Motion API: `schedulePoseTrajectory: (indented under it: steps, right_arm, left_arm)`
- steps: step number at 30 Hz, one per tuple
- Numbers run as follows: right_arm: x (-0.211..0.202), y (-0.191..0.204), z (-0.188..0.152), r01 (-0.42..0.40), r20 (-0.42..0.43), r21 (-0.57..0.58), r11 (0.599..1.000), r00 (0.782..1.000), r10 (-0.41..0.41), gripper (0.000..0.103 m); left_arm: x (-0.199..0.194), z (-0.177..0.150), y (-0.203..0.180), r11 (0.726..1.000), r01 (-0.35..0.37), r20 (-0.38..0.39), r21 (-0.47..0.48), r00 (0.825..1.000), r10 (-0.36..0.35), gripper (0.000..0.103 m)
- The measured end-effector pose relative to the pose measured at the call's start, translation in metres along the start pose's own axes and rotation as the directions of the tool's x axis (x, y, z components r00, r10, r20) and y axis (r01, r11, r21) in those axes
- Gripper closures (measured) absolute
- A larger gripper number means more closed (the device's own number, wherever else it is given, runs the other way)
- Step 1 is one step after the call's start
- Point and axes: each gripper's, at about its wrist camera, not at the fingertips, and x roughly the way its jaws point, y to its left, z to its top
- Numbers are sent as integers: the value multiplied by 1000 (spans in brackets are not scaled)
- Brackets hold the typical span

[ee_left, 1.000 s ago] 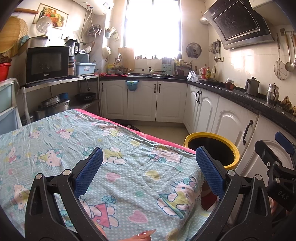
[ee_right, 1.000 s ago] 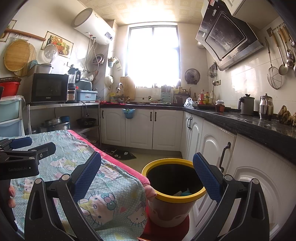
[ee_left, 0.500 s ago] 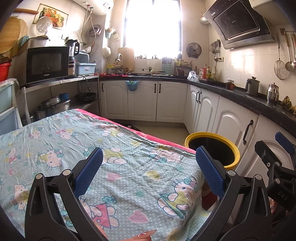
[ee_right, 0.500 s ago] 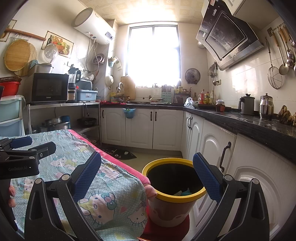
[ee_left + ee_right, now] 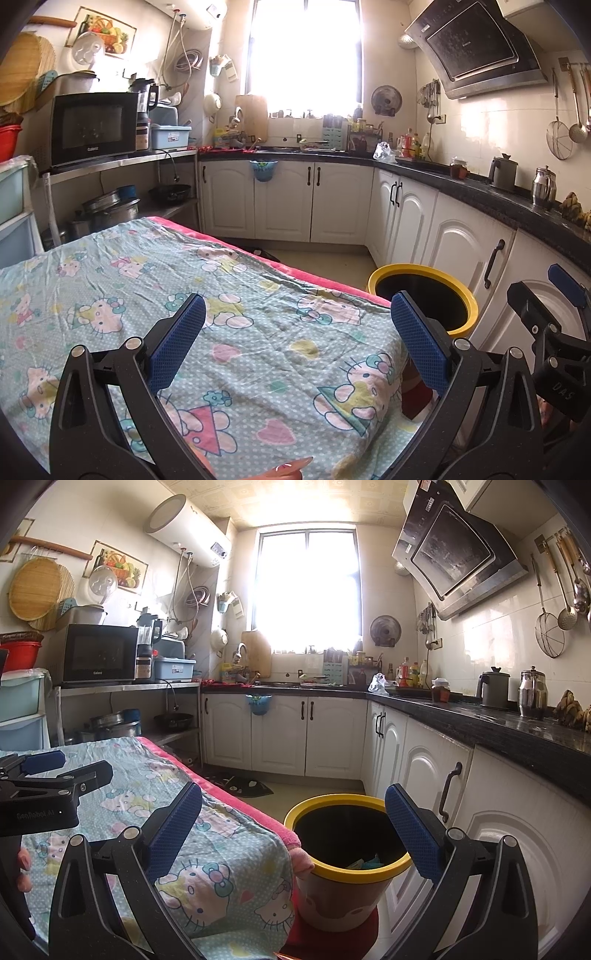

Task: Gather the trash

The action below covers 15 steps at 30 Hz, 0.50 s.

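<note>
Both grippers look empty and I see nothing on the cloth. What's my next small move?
Probably pan the left gripper left to check the rest of the cloth. Both grippers are open and empty, the visible cloth shows no trash, and the bin already holds some scraps. The right gripper hangs over the bin with nothing to drop.

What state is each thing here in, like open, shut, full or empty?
Left gripper: open, holding nothing, over the tablecloth.
Right gripper: open, holding nothing, in front of the bin.
Yellow-rimmed trash bin: upright, no lid, some scraps at the bottom.
Cartoon tablecloth: spread flat, no trash visible on it.
Microwave: door shut.
White cabinet doors: all shut.
</note>
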Motion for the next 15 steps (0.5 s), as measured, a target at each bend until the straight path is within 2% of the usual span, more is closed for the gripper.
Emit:
schedulePoseTrajectory:
  steps: [15]
  right_arm:
    - [0, 4, -3, -18, -1, -10, 1000, 1000, 18, 6]
  left_arm:
    - [0, -2, 2, 1000, 7, -3, -4, 1000, -7, 11]
